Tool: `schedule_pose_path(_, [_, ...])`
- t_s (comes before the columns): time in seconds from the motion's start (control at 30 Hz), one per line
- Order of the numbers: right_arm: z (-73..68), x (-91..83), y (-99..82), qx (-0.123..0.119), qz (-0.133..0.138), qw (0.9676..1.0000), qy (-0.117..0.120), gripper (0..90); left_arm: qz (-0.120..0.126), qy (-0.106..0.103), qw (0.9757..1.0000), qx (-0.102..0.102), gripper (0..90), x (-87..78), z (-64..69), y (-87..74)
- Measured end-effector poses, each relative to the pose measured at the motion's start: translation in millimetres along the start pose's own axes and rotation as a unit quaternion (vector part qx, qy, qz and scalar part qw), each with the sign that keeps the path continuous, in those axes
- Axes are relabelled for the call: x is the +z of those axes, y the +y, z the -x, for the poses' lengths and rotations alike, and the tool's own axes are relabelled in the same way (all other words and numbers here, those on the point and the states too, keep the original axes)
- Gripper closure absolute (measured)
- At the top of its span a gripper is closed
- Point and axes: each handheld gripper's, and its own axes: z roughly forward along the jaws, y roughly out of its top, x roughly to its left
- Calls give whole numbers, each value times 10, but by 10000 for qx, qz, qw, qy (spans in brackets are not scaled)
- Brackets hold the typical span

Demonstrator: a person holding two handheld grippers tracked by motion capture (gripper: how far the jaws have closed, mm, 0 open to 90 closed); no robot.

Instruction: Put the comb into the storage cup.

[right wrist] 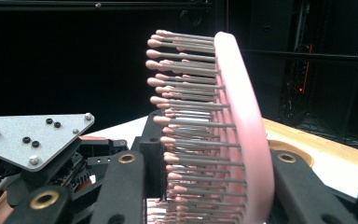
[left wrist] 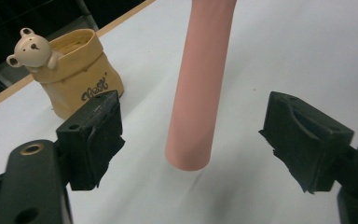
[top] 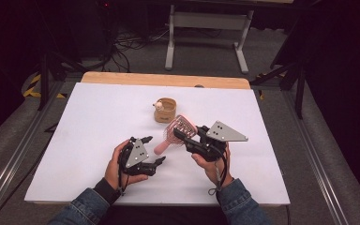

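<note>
A pink hairbrush (top: 174, 132) hangs just above the white table sheet (top: 89, 126). My right gripper (top: 187, 132) is shut on its bristled head (right wrist: 233, 130), one jaw on the bristle side and one on the back. The brush's round pink handle (left wrist: 196, 93) points toward my left gripper (top: 154, 150). That gripper is open, with the handle's end between its pads (left wrist: 98, 135) and clear space on both sides. In the right gripper view, the left gripper's grey plate (right wrist: 32, 135) sits beyond the bristles.
A tan bag-shaped cup with a small bear figure on its rim (top: 165, 110) (left wrist: 77, 77) stands just behind the brush, mid-table. The table's wooden far edge (top: 164, 79) runs behind it. White sheet lies bare to the left and right of both hands.
</note>
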Motion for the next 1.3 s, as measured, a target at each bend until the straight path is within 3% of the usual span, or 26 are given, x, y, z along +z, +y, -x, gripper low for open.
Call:
schedule_pose_path(0.13, [12,-15,7,-40,2,10000,-59,632,-48,-68,10000,30,150,-16,-22,-8])
schedule_pose_path(0.23, [25,-24,12,-56,-10,9999,-120,632,-183,26,9998,11,119,-38,-74,-36])
schedule_pose_path(0.37, [27,-32,17,-103,-38,9998,-187,632,-158,-8,9998,-74,101,-91,-138,-82])
schedule_pose_path(0.47, [29,-38,20,-118,-35,9997,-206,632,-168,77,9998,-8,92,-153,-186,-112])
schedule_pose_path(0.97, [38,-79,47,-210,-6,9993,-294,632,179,40,9998,25,91,-460,-319,-190])
schedule_pose_path(1.3, [62,-130,78,-258,41,9990,-367,632,248,124,9995,-158,83,-705,-425,-318])
